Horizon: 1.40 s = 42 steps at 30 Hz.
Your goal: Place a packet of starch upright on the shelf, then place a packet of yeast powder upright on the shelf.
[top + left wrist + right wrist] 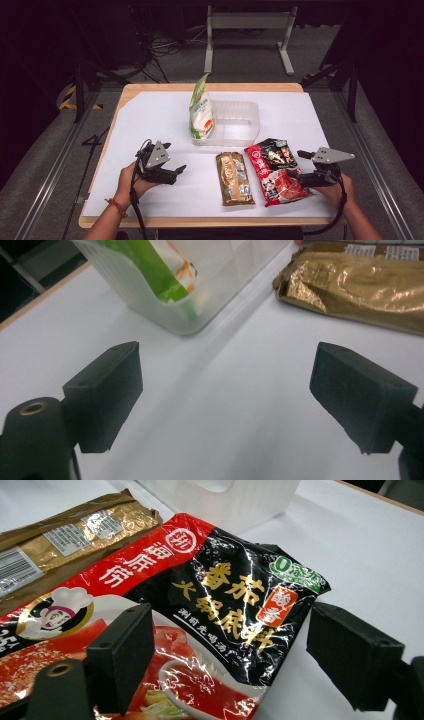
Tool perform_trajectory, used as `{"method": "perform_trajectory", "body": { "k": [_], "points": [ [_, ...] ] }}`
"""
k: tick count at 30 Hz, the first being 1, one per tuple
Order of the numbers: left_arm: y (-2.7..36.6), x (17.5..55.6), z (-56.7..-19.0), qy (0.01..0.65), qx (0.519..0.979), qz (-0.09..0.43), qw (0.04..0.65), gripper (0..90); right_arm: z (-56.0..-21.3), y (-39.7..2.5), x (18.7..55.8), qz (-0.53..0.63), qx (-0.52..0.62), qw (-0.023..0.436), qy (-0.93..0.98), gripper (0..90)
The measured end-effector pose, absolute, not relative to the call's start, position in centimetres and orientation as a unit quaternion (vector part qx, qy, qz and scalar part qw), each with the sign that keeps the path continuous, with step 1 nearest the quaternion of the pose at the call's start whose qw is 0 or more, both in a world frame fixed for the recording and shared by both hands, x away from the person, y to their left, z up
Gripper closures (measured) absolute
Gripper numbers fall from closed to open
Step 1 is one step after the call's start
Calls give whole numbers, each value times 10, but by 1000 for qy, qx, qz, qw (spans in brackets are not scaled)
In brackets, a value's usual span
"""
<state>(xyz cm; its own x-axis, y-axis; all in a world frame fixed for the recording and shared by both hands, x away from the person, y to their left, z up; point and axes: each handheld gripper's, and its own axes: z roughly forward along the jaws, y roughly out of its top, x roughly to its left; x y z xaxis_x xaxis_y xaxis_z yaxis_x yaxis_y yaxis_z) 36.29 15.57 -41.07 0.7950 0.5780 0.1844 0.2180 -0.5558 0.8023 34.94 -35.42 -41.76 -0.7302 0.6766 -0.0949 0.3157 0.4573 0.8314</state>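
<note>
A red-and-black soup-base packet [274, 167] lies flat at the front right of the white sheet. My right gripper [298, 164] hovers open at its right edge. In the right gripper view that gripper [230, 615] has one jaw over the packet [215, 580] and the other over bare sheet. A gold foil packet [234, 177] lies flat to the left of it. My left gripper [174, 157] rests open at the front left, holding nothing. In its own view the left gripper [227, 360] points at the clear bin [150, 310] and the gold packet [360, 285].
The clear plastic bin [240, 120] stands mid-table with a green-and-white pouch [201, 112] upright in its left end. The white sheet [150, 120] covers a wooden table [200, 87]. Metal frames and cables stand on the floor beyond.
</note>
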Motion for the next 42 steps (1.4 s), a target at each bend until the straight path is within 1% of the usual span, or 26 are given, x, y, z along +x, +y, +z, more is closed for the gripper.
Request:
{"method": "perform_trajectory", "body": {
  "k": [3, 9, 11, 13, 14, 15, 16, 20, 24, 26, 29, 33, 40, 42],
  "points": [
    [164, 357, -422, 240, 861, 209, 397, 141, -417, -352, 352, 427, 298, 207, 828, 207],
    [177, 348, -441, 261, 859, 190, 398, 132, -413, -348, 352, 439, 288, 191, 829, 247],
    [183, 348, -444, 269, 854, 184, 405, 131, -411, -346, 353, 444, 282, 183, 831, 263],
    [187, 348, -445, 279, 847, 178, 417, 131, -409, -342, 355, 452, 279, 167, 831, 263],
    [187, 348, -445, 279, 847, 178, 417, 132, -409, -342, 355, 452, 279, 167, 831, 263],
    [190, 349, -445, 286, 842, 174, 423, 132, -408, -338, 357, 455, 277, 152, 833, 262],
    [193, 350, -445, 292, 837, 172, 429, 132, -408, -336, 358, 453, 276, 147, 835, 260],
    [194, 349, -443, 294, 835, 181, 429, 128, -406, -328, 360, 448, 273, 138, 840, 258],
    [193, 346, -440, 290, 831, 189, 436, 130, -403, -308, 362, 436, 262, 126, 852, 254],
    [192, 346, -439, 287, 832, 183, 438, 145, -402, -298, 364, 436, 255, 109, 856, 271],
    [190, 346, -440, 279, 837, 179, 435, 167, -400, -281, 367, 421, 247, 106, 866, 280],
    [188, 346, -441, 278, 840, 180, 429, 170, -396, -258, 379, 405, 241, 86, 878, 313],
    [189, 345, -441, 279, 841, 179, 428, 169, -400, -224, 397, 385, 243, 52, 889, 318],
    [188, 345, -441, 276, 841, 179, 429, 170, -402, -217, 402, 374, 253, 46, 891, 298]
  ]
}}
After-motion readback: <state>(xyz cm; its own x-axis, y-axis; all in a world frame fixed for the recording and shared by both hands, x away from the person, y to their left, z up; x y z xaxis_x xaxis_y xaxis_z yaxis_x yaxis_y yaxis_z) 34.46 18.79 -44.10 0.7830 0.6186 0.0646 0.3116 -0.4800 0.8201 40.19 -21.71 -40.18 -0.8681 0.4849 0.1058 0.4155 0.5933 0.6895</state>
